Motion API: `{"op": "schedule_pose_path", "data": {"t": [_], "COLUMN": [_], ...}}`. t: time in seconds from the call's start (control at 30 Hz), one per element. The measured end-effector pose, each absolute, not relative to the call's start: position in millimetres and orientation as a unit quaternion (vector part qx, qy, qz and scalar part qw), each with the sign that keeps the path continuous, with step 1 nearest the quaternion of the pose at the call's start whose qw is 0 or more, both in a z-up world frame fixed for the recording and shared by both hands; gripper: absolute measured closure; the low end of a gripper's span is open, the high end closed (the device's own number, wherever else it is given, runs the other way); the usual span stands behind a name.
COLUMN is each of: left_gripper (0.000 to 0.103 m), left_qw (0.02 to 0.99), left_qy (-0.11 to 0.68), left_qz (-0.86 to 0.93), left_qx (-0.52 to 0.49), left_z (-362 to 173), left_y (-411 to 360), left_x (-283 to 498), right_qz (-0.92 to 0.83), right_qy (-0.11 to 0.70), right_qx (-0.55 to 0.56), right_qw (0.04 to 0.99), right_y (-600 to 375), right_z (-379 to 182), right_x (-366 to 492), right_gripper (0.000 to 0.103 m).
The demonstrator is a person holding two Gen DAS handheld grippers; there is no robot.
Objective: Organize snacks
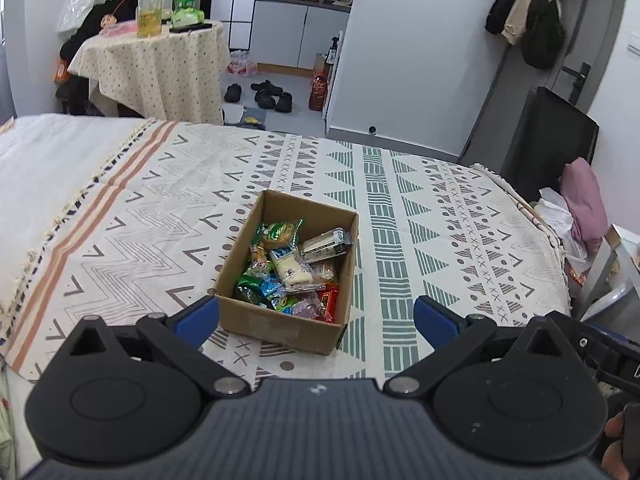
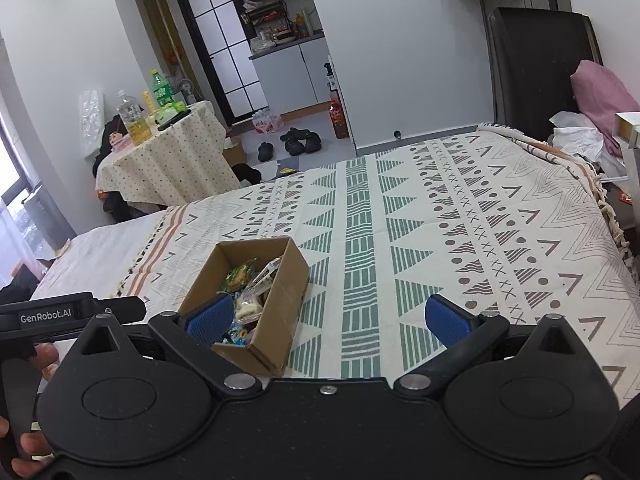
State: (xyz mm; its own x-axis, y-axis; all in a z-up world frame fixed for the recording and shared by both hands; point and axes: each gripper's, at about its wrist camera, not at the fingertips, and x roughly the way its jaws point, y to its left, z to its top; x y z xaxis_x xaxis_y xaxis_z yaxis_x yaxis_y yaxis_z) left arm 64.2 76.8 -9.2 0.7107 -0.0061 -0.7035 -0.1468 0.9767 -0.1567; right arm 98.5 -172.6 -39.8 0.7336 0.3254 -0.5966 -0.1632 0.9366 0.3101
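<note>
A brown cardboard box [image 1: 280, 326] sits on the patterned bedspread [image 1: 400, 208], filled with several wrapped snacks [image 1: 290, 266] in green, white, blue and red packets. My left gripper [image 1: 316, 316] is open and empty, held just in front of the box's near wall, its blue pads [image 1: 198, 316] wide apart. In the right wrist view the box [image 2: 276, 320] lies to the left with snacks [image 2: 244, 280] inside. My right gripper [image 2: 328, 316] is open and empty above the bedspread [image 2: 480, 220]; its left pad [image 2: 210, 316] overlaps the box opening in view.
A small table [image 1: 160, 64] with a dotted cloth, bottles [image 1: 150, 8] and packets stands beyond the bed at the far left. Shoes [image 1: 272, 94] lie on the floor. A dark chair [image 1: 556, 136] with pink clothing [image 1: 584, 200] stands at the bed's right edge.
</note>
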Motion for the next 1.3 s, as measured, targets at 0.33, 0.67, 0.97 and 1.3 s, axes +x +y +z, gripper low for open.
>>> {"op": "schedule_pose_path", "data": {"t": [0.33,0.67,0.97,1.3], "left_gripper": [0.0,0.0,0.0,0.0], "left_qw": [0.925,0.927,0.929,0.928], "left_qy": [0.369,0.368,0.366,0.367], "left_qz": [0.025,0.02,0.02,0.024], "left_qx": [-0.089,-0.065,-0.05,-0.053], "left_z": [3.4,10.1,13.1,14.6], "left_y": [77.0,77.2,76.3,80.1], "left_x": [35.7,9.6,1.9,-1.1], "right_qz": [0.143,0.137,0.151,0.159], "right_qy": [0.336,0.332,0.325,0.328], "right_qx": [0.116,0.108,0.099,0.088], "right_qw": [0.924,0.927,0.928,0.927], "right_y": [-180.6,-191.3,-187.4,-179.0], "right_z": [-32.8,-27.0,-20.0,-20.2], "right_x": [69.1,40.8,32.4,29.9], "right_gripper": [0.0,0.0,0.0,0.0]}}
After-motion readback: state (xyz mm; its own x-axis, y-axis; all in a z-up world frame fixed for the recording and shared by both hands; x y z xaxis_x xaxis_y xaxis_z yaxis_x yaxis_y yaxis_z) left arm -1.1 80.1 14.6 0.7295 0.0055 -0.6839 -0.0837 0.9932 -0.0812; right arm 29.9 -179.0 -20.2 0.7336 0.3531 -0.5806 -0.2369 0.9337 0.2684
